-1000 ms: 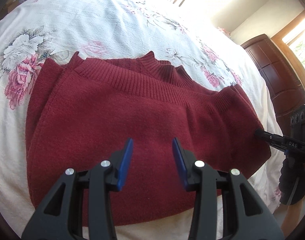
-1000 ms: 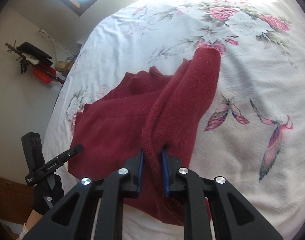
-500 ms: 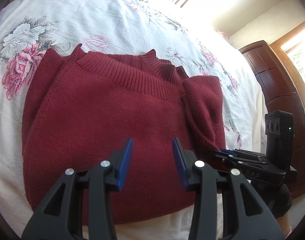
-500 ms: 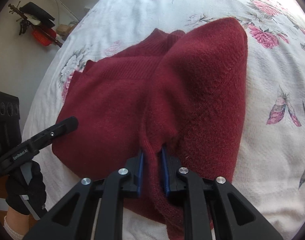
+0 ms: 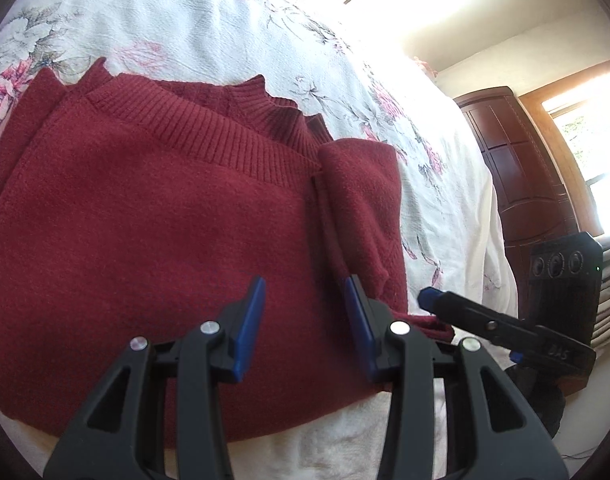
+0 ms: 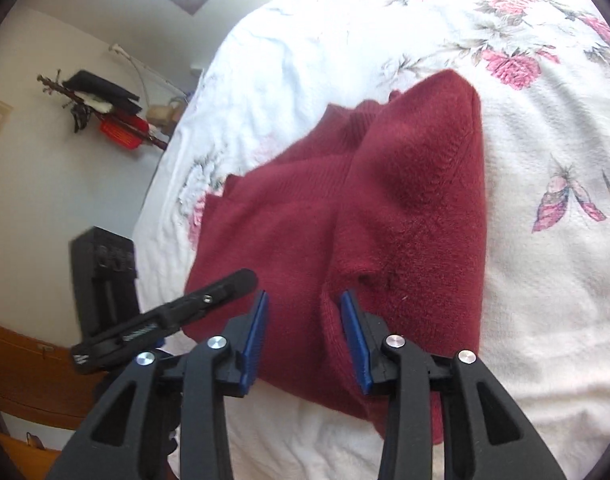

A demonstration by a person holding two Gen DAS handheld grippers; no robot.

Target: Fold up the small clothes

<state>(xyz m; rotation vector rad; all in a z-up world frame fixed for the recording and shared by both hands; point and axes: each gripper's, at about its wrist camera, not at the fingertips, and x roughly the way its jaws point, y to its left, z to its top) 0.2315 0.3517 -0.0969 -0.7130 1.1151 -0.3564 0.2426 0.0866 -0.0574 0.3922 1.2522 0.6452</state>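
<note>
A dark red knit sweater [image 5: 153, 232] lies partly folded on a white floral bedspread [image 5: 209, 28], its ribbed hem and collar toward the far side. Its right portion [image 6: 421, 200] is laid over the body as a thick flap. My left gripper [image 5: 303, 320] hovers open just above the sweater's near edge, nothing between its blue pads. My right gripper [image 6: 303, 328] is open too, its pads standing either side of a small ridge of the flap's near edge without pinching it. Each gripper shows in the other's view: the right gripper [image 5: 429, 294] at right, the left gripper [image 6: 247, 276] at left.
The bedspread [image 6: 545, 320] spreads around the sweater on all sides. A dark wooden wardrobe [image 5: 521, 168] stands beyond the bed's right side. On the wall to the left hangs a rack with dark and red items [image 6: 109, 116]. The bed's near edge runs just under my grippers.
My right gripper carried the sweater's right side over onto the body, then opened and let it go. The left gripper stayed open and nearly still.
</note>
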